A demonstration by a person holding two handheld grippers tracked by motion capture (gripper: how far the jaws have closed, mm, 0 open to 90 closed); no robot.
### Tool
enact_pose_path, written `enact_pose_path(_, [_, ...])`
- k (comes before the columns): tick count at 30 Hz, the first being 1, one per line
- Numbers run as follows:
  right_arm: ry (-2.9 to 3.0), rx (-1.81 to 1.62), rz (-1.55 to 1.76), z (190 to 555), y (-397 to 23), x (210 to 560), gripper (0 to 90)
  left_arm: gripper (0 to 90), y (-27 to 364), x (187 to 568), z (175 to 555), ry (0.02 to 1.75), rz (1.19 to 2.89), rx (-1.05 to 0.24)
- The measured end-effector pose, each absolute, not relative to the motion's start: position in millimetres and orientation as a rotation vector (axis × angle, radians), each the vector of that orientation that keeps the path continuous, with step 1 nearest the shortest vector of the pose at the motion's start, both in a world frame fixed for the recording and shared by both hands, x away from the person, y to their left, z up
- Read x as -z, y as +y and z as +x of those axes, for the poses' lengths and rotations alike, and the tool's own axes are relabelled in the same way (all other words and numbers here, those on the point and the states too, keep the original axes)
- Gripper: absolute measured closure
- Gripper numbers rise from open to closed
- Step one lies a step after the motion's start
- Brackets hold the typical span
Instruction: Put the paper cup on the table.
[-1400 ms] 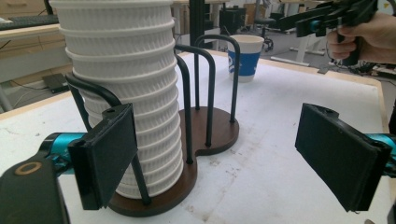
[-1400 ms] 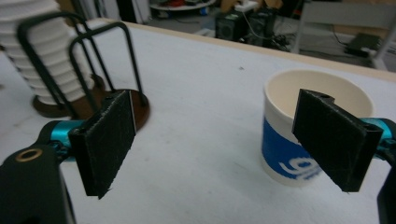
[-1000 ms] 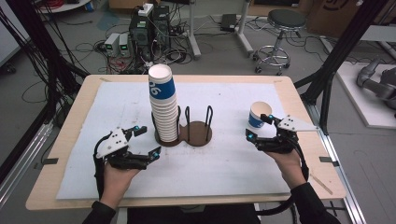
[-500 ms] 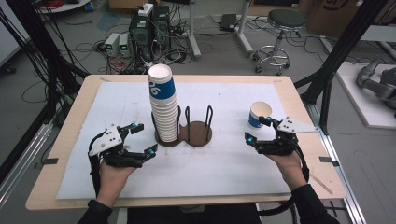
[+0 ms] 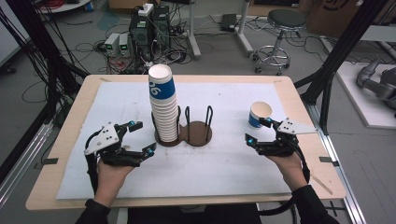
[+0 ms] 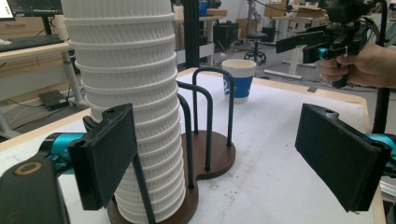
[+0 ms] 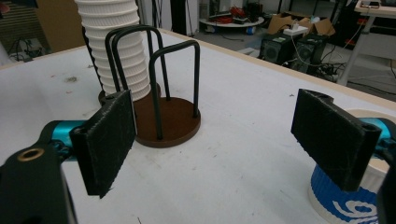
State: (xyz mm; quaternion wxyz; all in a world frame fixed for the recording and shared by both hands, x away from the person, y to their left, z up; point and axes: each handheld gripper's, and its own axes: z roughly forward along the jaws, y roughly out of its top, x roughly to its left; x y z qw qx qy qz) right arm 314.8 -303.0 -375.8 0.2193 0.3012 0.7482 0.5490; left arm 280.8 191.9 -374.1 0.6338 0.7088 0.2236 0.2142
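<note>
Cup stack (image 5: 163, 107) in wire holder (image 5: 196, 133), lone cup (image 5: 259, 115) beside right gripper (image 5: 260, 131)

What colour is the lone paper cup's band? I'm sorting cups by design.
Blue with white markings, on a white cup; the left gripper view shows it best.

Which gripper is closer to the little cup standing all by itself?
Right. The right gripper is right beside the single blue-and-white paper cup, fingers open. The left gripper is far across the table, near the tall stack of white paper cups.
</note>
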Motion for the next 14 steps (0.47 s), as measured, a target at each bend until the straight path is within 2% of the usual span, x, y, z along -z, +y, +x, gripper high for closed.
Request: enact_pose_path(14, [2.064,-1.525,0.845,316.6,-305.6,377.5,14.4,12.7,189.0,379.0,282.3,0.519,1.637,-0.479])
